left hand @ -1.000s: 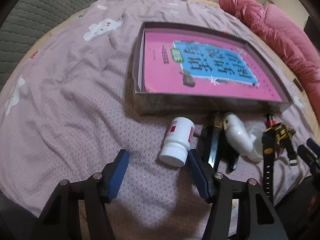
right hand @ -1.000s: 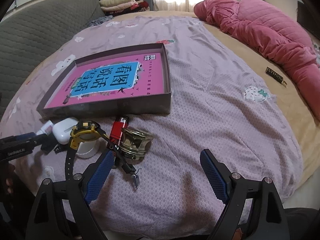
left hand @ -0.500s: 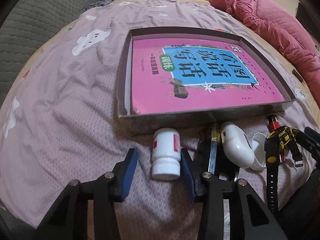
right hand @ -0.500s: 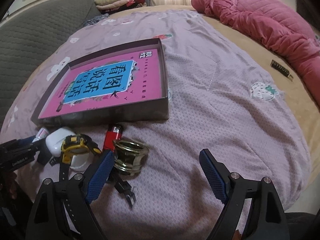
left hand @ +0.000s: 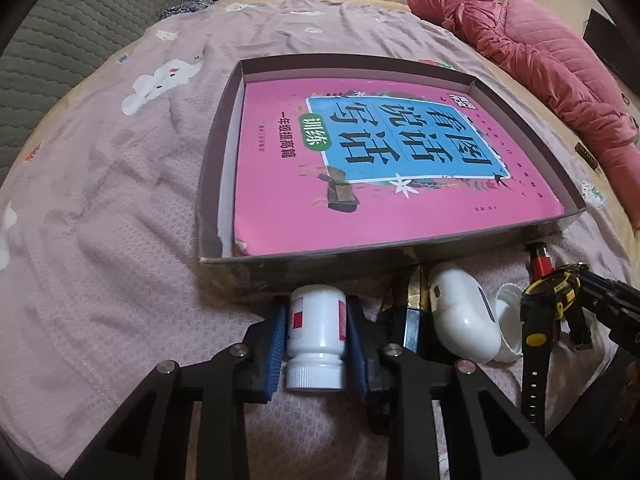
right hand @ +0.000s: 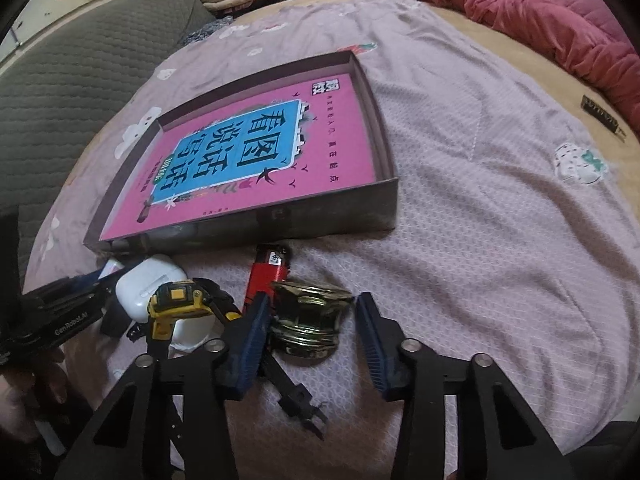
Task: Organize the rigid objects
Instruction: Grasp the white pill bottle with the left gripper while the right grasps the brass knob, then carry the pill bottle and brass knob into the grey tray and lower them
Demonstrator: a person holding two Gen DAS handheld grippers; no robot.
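Observation:
My left gripper (left hand: 316,334) is shut on a white pill bottle (left hand: 316,340) with a red label, lying on the bed just in front of the shallow dark box (left hand: 224,152). The box (right hand: 384,200) holds a pink book (left hand: 360,168). My right gripper (right hand: 310,330) is open, its blue pads on either side of a brass ring-shaped piece (right hand: 310,322); the left pad touches it. Between the grippers lie a white earbud case (left hand: 464,320), a yellow-and-black watch (left hand: 548,312) and a red lighter (right hand: 268,270).
The pink patterned bedsheet (right hand: 500,240) covers the bed. A red quilted jacket (right hand: 540,12) lies at the far right, a grey cushion (right hand: 60,100) at the left. A small dark strip (right hand: 604,118) lies on the right. A white cap (left hand: 508,320) sits behind the earbud case.
My left gripper moved forward around the pill bottle and shut on it. My right gripper moved forward and left so the brass piece now sits between its pads, and narrowed somewhat.

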